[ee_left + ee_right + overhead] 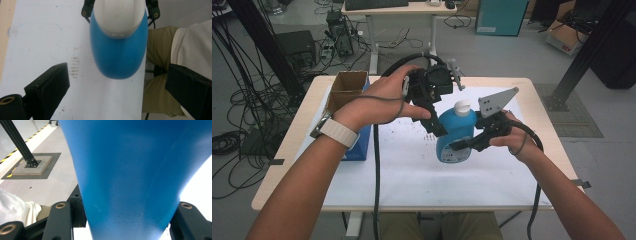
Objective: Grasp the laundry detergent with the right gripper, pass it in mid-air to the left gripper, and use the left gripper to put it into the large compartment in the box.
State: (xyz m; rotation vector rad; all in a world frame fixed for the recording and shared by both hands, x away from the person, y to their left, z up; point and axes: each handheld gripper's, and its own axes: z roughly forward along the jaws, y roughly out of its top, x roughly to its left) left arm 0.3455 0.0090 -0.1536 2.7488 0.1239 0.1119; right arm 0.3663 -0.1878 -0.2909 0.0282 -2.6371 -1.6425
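In the right gripper view the blue bottle (pixel 135 177) runs past the top edge, so its cap is cut off, and it hides where the jaws press on it. The left gripper view crops the white cap (pixel 119 15) at the top (the label's print, seen from above, is too small to read).
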